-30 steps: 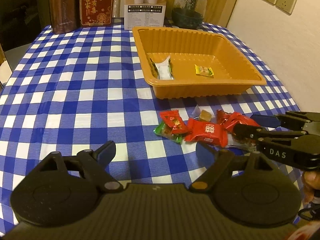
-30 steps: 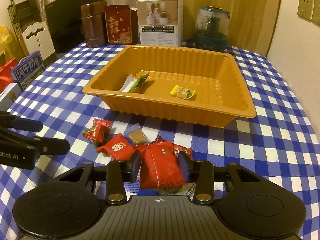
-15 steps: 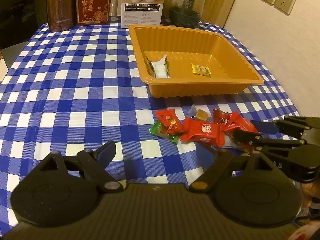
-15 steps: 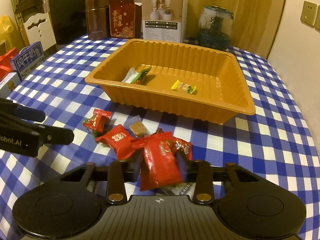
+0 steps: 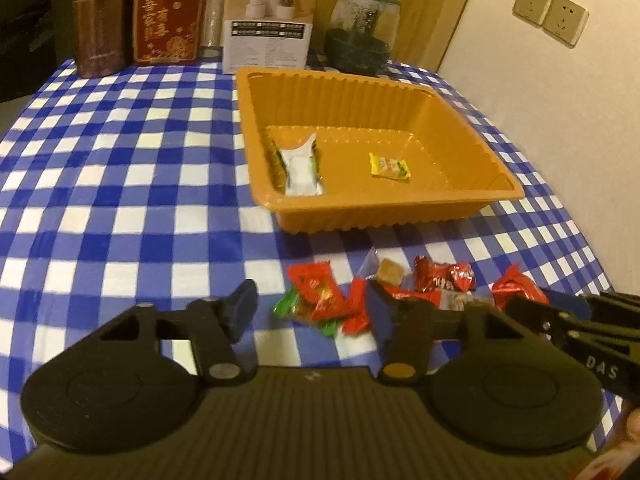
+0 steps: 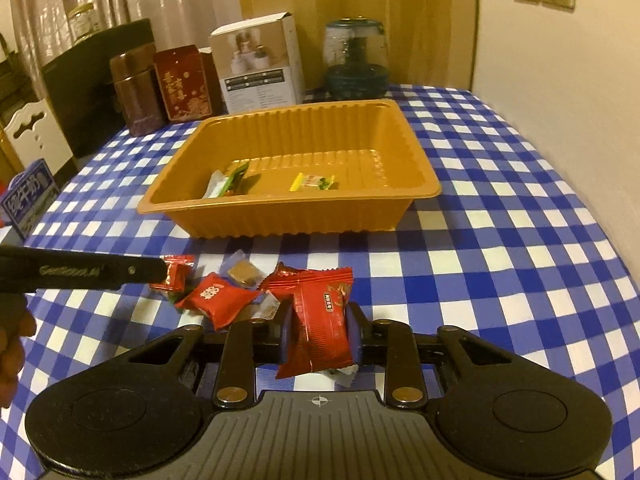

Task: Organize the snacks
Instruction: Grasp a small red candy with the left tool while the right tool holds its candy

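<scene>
An orange tray (image 5: 400, 208) (image 6: 280, 220) on the checked cloth holds a white-green packet (image 5: 300, 164) (image 6: 224, 184) and a yellow candy (image 5: 390, 166) (image 6: 312, 182). Loose snacks lie in front of it: a small red candy (image 5: 320, 292) (image 6: 176, 276), a red packet (image 6: 216, 298), a brown cube (image 5: 390, 272) (image 6: 242, 272). My right gripper (image 6: 318, 330) is shut on a long red packet (image 6: 320, 320), lifted above the cloth; it also shows in the left wrist view (image 5: 560, 316). My left gripper (image 5: 310, 312) is open around the small red candy.
A brown tin (image 5: 100, 32), a red box (image 5: 168, 16), a white box (image 5: 272, 20) and a glass jar (image 5: 360, 32) stand at the table's far edge. A wall with sockets (image 5: 552, 20) is on the right. A blue milk carton (image 6: 28, 196) sits left.
My right gripper has lifted the long red packet off the pile. My left gripper has moved forward and right, its jaws now around the small red candy.
</scene>
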`<state>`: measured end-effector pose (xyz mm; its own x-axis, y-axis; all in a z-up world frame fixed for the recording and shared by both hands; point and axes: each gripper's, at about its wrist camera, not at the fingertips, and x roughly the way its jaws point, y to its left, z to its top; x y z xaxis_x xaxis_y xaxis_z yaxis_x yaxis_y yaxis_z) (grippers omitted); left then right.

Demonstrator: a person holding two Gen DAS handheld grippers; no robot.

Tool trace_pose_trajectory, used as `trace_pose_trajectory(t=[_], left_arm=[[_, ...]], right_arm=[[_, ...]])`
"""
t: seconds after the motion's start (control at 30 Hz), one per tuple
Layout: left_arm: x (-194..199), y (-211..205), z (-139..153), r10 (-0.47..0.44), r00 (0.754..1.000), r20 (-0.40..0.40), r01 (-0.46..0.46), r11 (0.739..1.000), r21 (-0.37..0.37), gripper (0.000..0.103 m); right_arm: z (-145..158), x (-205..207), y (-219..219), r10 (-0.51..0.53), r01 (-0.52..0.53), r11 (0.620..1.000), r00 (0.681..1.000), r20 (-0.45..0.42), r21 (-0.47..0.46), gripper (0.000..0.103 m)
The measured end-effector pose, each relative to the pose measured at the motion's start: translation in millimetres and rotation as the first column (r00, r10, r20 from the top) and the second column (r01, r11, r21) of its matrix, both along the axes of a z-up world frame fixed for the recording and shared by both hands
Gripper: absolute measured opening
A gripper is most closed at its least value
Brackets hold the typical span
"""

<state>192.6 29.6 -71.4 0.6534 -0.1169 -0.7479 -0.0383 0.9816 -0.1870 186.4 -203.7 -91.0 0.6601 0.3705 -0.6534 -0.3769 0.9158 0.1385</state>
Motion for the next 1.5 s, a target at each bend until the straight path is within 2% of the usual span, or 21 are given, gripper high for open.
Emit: trace_pose_trajectory(t=[0.1, 0.3, 0.37, 0.4, 1.0, 1.3, 1.5], left_arm=[[9.4, -5.8, -3.9, -0.024, 1.0, 0.002, 0.024, 1.0, 0.014, 0.045], [21.2, -17.2, -18.7, -0.079, 0.996, -0.034, 0.081, 0.994, 0.078, 0.043], [20.3, -19.8, -21.6, -0.099, 0.994, -0.042, 0.103, 0.99, 0.101, 0.035], [18.3, -20.4, -21.6, -0.106, 0.993, -0.044, 0.11, 0.987, 0.118, 0.027], [-35.5, 7.3, 5.0, -0.096, 0.995, -0.018, 0.097, 0.989, 0.107, 0.025], [-36.1, -2.4, 27.8, -0.116, 0.993, 0.017, 0.114, 0.989, 0.094, 0.025], [-35.4, -12.3, 34.1, -0.125, 0.992, 0.015, 0.123, 0.988, 0.089, 0.025]], right_arm=[[-0.3, -0.1, -3.3, -0.021, 0.021, 1.0, 1.0, -0.003, 0.012, 0.028], [-2.0, 1.4, -7.6, -0.041, 0.041, 0.999, 0.999, -0.007, 0.023, 0.028], [-2.2, 1.7, -7.7, -0.044, 0.044, 0.999, 0.999, -0.009, 0.027, 0.028], [-2.3, 1.8, -7.8, -0.043, 0.043, 0.999, 0.999, -0.01, 0.028, 0.028], [0.2, -3.8, -7.8, -0.054, 0.055, 0.998, 0.999, -0.003, 0.042, 0.028], [4.7, -12.2, -14.0, -0.072, 0.072, 0.996, 0.997, 0.002, 0.055, 0.028], [8.6, -20.5, -21.3, -0.088, 0.09, 0.994, 0.996, -0.026, 0.064, 0.028]])
